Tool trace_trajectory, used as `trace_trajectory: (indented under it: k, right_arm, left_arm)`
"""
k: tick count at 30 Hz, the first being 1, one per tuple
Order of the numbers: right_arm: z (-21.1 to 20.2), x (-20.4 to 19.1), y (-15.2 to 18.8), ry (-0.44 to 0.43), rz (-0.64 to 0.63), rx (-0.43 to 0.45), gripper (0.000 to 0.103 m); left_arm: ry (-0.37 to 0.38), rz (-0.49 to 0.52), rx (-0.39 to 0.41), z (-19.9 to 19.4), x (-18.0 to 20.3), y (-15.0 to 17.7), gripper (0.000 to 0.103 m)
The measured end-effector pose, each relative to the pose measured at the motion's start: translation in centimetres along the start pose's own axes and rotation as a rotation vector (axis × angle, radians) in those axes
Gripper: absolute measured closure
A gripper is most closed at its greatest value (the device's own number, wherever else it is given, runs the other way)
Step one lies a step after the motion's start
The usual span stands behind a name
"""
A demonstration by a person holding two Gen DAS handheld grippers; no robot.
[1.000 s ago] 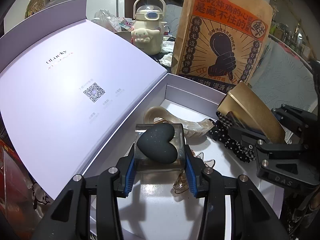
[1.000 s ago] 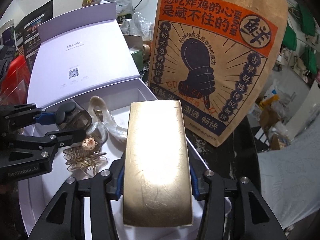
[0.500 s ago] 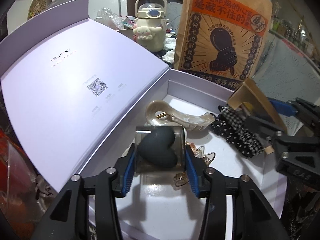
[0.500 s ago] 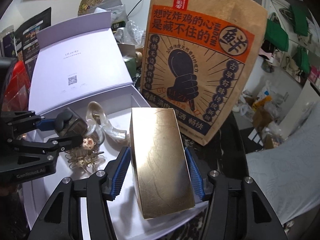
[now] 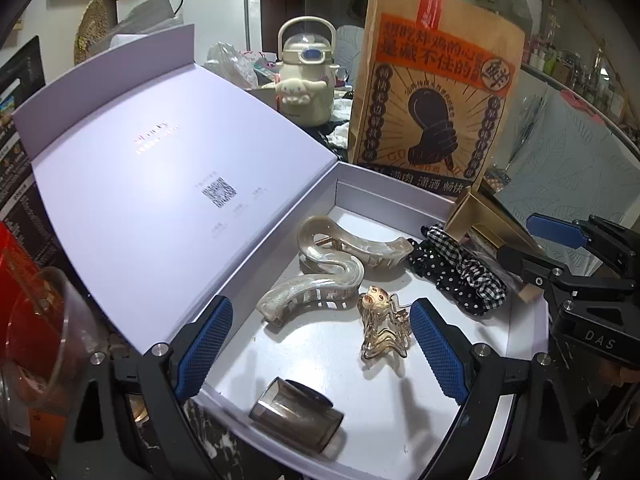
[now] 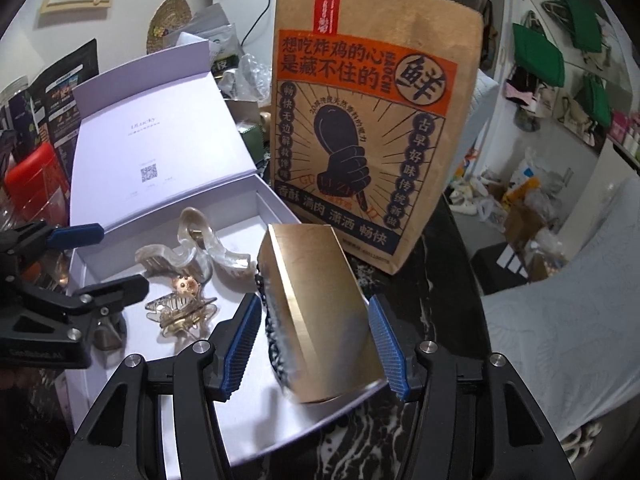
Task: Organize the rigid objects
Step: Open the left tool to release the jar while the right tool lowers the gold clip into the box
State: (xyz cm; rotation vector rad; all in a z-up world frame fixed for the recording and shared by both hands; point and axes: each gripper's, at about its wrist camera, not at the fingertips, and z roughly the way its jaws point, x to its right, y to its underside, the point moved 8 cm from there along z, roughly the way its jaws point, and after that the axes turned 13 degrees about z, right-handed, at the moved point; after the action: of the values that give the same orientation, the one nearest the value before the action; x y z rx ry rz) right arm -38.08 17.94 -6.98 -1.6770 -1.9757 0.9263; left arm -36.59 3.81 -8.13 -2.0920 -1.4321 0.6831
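Released since the earlier frame, the smoky translucent clip (image 5: 296,414) now lies on its side on the white box (image 5: 400,198) floor near the front wall, and the left claw (image 5: 320,354) stands apart above it, blue ribbed pads empty. Farther in lie a pearly S-curved hair claw clip (image 5: 328,268), a small amber clip (image 5: 382,328) and a black-and-white dotted scrunchie (image 5: 456,272). From the right wrist, the right claw (image 6: 314,346) is also spread wide; the brushed gold box (image 6: 320,312) sits tilted between its pads, touching neither, resting on the scrunchie, whose far side is hidden. A printed paper bag (image 6: 372,140) stands behind on the counter (image 6: 360,440).
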Motion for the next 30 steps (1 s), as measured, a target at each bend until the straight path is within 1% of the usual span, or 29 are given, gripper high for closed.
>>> trace_trajectory:
  k: [2,4,5,9,11,18,22,26,27,30]
  right_arm:
    - [-0.6,0.0,-0.1,0.003,-0.001,0.012,0.047]
    - [-1.2,-0.1,-0.3,0.008,-0.002,0.021,0.047]
    - [-1.5,-0.2,-0.4,0.006,-0.004,0.027,0.047]
    - [-2.8,-0.6,-0.9,0.012,-0.018,0.058,0.047]
    - [-3.5,-0.7,-1.3,0.020,-0.019,0.078,0.047]
    - [-6.2,-0.8,-2.3,0.031,-0.026,0.123,0.047]
    - [-7.5,-0.9,-2.5,0.041,-0.021,0.138,0.047]
    - [-9.1,-1.3,-2.3,0.022,-0.026,0.153,0.045]
    - [-9.4,-1.5,-2.2,0.017,-0.030,0.155,0.044]
    - [-10.5,-2.2,-1.8,0.007,-0.050,0.169,0.043]
  left_arm:
    - [-0.005,0.000,0.003,-1.1,0.1,0.2,0.012]
    - [-0.007,-0.001,0.012,-1.7,0.1,-0.6,0.012]
    - [-0.007,-0.002,0.017,-0.8,-0.2,-0.7,0.012]
    - [-0.009,-0.007,0.038,-1.8,-1.0,-0.9,0.012]
    - [-0.005,-0.012,0.057,-2.5,-1.1,-1.4,0.012]
    - [-0.031,0.007,0.111,-5.4,-1.2,-2.8,0.012]
    - [-0.020,0.008,0.130,-6.9,-1.0,-3.2,0.012]
    - [-0.026,0.012,0.161,-8.7,-0.7,-3.3,0.012]
    - [-0.027,0.014,0.164,-9.1,-0.6,-3.2,0.011]
    - [-0.031,0.020,0.166,-10.3,-0.2,-2.8,0.011]
